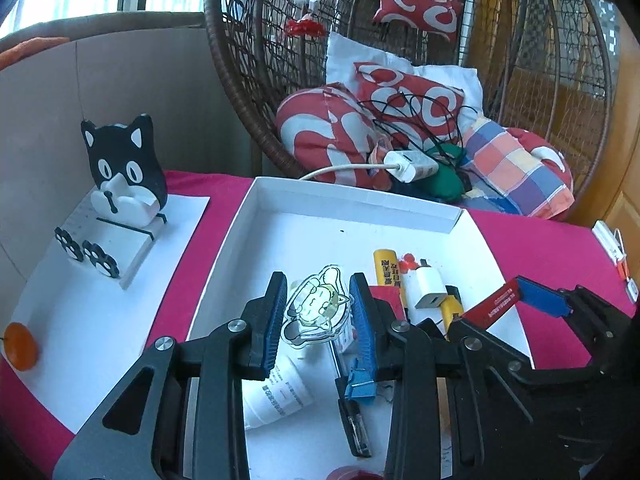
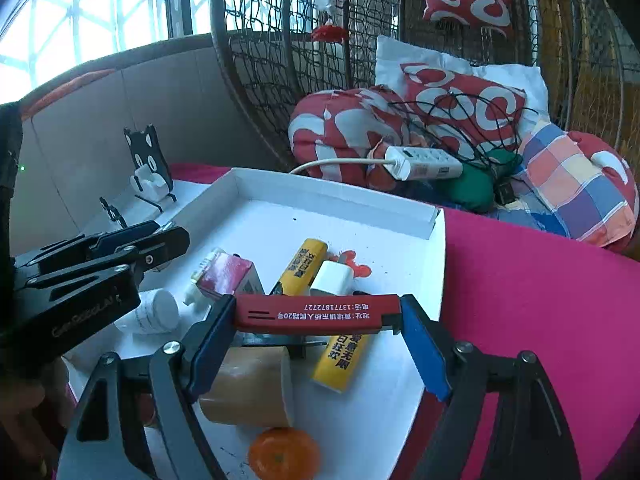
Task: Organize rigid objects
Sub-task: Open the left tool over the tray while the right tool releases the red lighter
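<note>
A home, likely a sunroom or balcony corner: a wicker hanging egg chair (image 1: 248,92) piled with red-and-white cushions (image 1: 320,136) and a checked pillow (image 1: 516,168) stands behind the table's far edge, a large window (image 2: 84,28) to the left.

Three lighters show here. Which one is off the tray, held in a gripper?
The red lighter, clamped end to end in the right gripper. Both yellow lighters lie in the white tray.

Bright window (image 2: 80,20) backlight, sharp, fisheye-warped edges.
</note>
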The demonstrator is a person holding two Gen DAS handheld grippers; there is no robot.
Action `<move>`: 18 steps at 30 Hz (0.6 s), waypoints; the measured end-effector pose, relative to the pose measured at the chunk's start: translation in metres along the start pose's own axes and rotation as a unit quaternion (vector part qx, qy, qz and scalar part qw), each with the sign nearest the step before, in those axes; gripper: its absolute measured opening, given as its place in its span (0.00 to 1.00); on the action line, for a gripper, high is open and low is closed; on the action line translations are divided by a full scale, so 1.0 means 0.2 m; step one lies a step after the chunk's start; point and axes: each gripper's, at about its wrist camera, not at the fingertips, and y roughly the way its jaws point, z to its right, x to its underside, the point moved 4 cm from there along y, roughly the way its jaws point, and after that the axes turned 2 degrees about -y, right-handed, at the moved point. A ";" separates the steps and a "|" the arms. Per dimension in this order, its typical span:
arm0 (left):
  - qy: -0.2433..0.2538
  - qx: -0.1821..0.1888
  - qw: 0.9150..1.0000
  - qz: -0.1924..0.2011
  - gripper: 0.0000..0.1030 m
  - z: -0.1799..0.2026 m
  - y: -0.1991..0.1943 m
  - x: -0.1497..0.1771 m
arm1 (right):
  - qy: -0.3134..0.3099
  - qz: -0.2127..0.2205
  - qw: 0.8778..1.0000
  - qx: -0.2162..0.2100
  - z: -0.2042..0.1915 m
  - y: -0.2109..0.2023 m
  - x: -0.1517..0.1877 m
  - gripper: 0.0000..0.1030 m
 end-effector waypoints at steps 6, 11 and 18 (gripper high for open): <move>0.001 -0.009 1.000 0.001 0.31 0.01 -0.01 0.00 | -0.002 0.011 1.000 0.012 0.00 -0.01 0.00 0.79; -0.006 -0.011 1.000 0.026 1.00 0.01 -0.04 -0.02 | -0.004 0.036 0.999 0.019 0.00 -0.04 0.00 1.00; 0.002 -0.037 0.998 0.042 1.00 0.01 -0.09 -0.02 | -0.003 0.046 0.999 0.015 0.00 -0.08 0.01 1.00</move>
